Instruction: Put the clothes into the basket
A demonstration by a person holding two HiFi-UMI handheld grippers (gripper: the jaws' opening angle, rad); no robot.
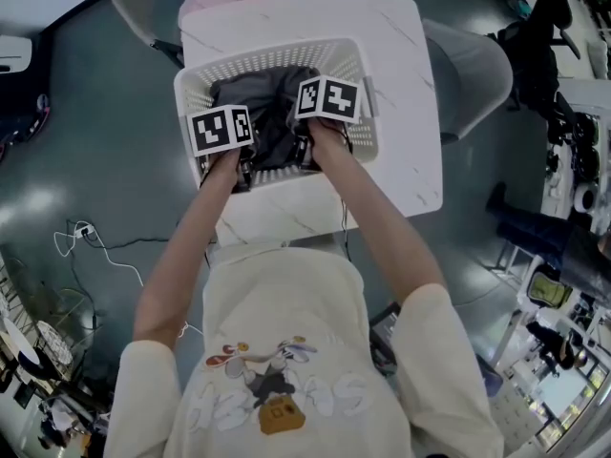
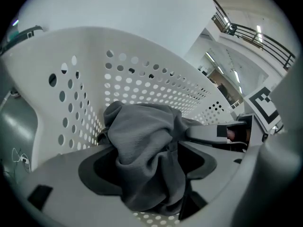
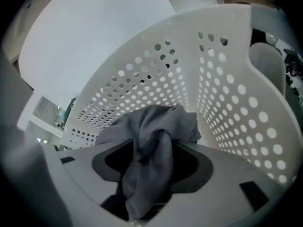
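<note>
The grey garment (image 1: pixel 272 98) lies inside the white perforated basket (image 1: pixel 286 53), which stands on the white table (image 1: pixel 406 151). The left gripper (image 1: pixel 244 168) and the right gripper (image 1: pixel 305 153) both reach into the basket at its near side. Each has its jaws spread wide, with a fold of the garment bunched between them. The pads appear not to press the cloth, though the folds partly cover them.
</note>
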